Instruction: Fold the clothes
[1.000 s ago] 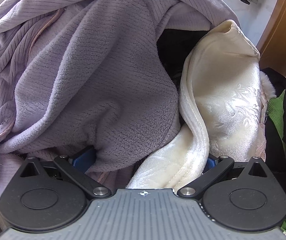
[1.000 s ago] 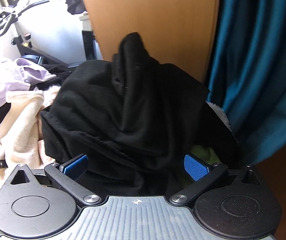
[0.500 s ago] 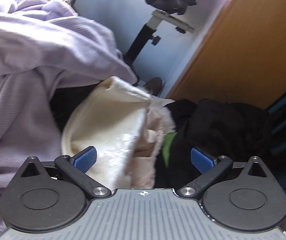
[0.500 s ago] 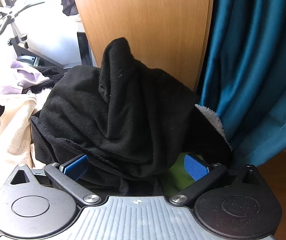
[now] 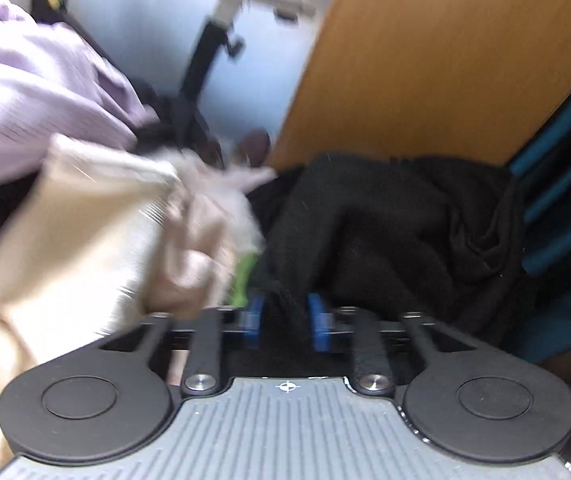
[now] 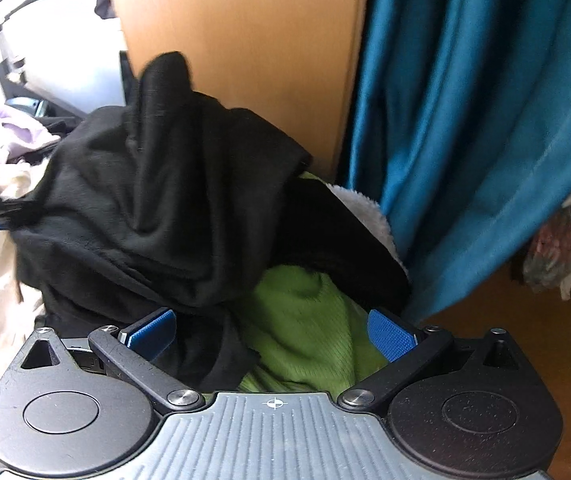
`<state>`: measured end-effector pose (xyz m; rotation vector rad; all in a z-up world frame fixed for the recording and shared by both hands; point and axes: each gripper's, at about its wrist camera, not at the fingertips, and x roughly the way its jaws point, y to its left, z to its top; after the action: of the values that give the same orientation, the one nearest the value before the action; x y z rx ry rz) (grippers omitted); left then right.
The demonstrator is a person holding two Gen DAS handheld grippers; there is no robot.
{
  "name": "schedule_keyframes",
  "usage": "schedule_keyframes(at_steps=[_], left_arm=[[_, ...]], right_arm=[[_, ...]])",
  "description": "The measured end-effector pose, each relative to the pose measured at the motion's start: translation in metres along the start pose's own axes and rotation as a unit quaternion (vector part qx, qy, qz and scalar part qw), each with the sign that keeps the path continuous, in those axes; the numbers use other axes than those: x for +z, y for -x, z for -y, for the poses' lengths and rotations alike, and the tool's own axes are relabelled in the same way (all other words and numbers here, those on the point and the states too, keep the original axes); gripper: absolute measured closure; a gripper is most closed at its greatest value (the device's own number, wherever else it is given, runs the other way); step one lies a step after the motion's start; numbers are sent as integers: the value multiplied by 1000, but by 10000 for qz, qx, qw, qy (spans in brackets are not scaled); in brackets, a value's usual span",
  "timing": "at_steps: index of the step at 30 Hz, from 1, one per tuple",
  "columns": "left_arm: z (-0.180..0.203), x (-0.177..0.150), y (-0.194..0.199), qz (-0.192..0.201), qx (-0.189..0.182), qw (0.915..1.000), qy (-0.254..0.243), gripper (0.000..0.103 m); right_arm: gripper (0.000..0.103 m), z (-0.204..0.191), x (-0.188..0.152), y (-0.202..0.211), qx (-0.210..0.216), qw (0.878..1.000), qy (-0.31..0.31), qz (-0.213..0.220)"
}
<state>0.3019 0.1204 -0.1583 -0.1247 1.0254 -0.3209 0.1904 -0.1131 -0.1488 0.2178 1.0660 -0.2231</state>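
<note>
I had the left tongs (image 5: 284, 322) pinched on the black fleece garment (image 5: 389, 236), right tongs (image 6: 271, 330) spread open at six o'clock under the pile; next I judged lifting it free.

Black garment (image 6: 157, 200), lime-green ribbed top (image 6: 305, 320), cream velvet (image 5: 65, 240), lilac ribbed fleece (image 5: 25, 100), teal curtain (image 6: 465, 120)

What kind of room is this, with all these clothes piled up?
Probably a room in someone's home, perhaps a bedroom. A heap of clothes lies beside a wooden wardrobe panel and a teal curtain, with what looks like an exercise bike behind.
</note>
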Motion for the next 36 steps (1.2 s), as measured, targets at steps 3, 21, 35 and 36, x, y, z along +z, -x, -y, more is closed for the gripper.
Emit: schedule_keyframes(at_steps=[3,21,35,36], left_arm=[[-14,-5,24,341,217,9991,-113,100],[-24,-6,-14,-537,-401,9945,808,31],[-52,-9,81,484,-638,9925,919,94],[-54,-11,85,524,-576,9931,874,94]], right_arm=[[1,0,5,-8,143,9997,-181,-34],[1,-16,17,-4,128,9998,129,-104],[1,-14,21,-13,292,9992,-206,-155],[1,-16,23,-13,316,9992,-190,-148]])
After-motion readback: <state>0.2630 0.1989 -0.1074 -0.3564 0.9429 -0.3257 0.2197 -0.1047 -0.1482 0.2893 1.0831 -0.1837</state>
